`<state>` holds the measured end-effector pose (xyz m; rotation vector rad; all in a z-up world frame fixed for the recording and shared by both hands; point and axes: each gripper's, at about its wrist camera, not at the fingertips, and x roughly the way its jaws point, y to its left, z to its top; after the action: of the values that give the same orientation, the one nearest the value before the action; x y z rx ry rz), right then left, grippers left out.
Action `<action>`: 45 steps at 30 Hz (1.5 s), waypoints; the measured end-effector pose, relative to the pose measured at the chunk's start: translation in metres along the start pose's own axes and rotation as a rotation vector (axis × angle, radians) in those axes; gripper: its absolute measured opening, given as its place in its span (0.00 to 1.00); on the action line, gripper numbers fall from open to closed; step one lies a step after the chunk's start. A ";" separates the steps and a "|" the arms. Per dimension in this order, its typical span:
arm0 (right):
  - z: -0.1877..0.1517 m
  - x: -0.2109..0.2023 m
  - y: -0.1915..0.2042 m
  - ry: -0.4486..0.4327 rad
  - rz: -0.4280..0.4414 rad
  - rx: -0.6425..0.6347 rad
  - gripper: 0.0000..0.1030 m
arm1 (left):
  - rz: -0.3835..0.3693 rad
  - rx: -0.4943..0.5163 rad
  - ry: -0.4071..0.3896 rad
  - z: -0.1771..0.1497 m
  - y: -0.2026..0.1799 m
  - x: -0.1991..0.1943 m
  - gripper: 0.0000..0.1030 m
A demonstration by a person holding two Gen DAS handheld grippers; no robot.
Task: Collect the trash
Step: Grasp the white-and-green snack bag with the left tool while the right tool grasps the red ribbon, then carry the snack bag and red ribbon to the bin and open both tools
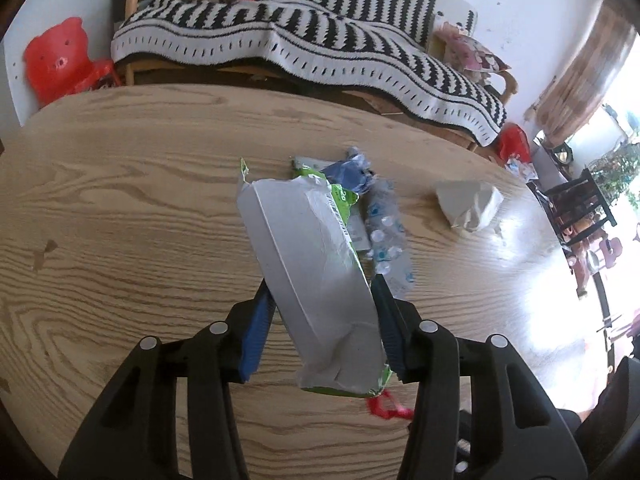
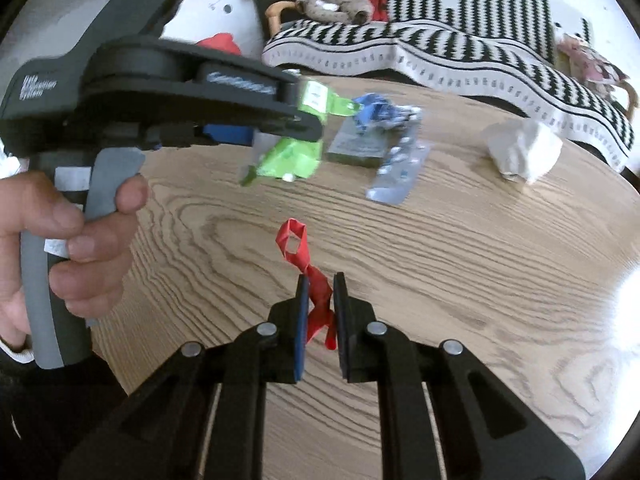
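left gripper: my left gripper [image 1: 324, 300] is clamped on the green-and-silver wrapper [image 1: 312, 264] — blue pads pinch it on both sides, wrapper held up off the tabletop [image 1: 120, 200]
wrapper axis: long axis runs forward and a bit left, away from my fingers, torn end farthest out
right gripper: my right gripper [image 2: 320, 292] is pinched shut on the red twisted strip [image 2: 308, 276], its loop sticking out ahead of the fingertips, above the near half of the tabletop
remaining trash: blue crumpled piece [image 2: 376, 114], flat grey packet [image 2: 356, 144] and blister pack [image 2: 400, 168] bunched together toward the far edge; crumpled white paper [image 2: 520, 150] apart from them, toward the far right edge
key relation: the pile lies straight ahead of my left fingers, just past the wrapper's far end — forward and right of my right fingers
nearer hand: my judgement — left is nearer the pile, right nearer the white paper
constraint: both grippers are full, so each likely needs to drop its load before another pick
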<state>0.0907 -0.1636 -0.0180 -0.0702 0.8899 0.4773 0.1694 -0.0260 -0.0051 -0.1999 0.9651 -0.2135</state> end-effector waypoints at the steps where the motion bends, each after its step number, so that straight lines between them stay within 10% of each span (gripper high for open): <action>1: -0.002 -0.005 -0.007 -0.005 -0.007 0.013 0.13 | 0.000 0.007 -0.006 0.000 -0.004 -0.002 0.46; 19: -0.100 -0.150 -0.168 -0.125 -0.267 0.380 0.13 | -0.115 0.304 -0.002 -0.054 -0.166 -0.007 0.46; 45: -0.327 -0.328 -0.307 -0.201 -0.559 0.817 0.13 | -0.470 0.780 0.120 -0.229 -0.424 0.008 0.46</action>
<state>-0.1911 -0.6420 -0.0181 0.4603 0.7692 -0.4122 -0.0544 -0.4517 -0.0272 0.3143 0.8778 -1.0189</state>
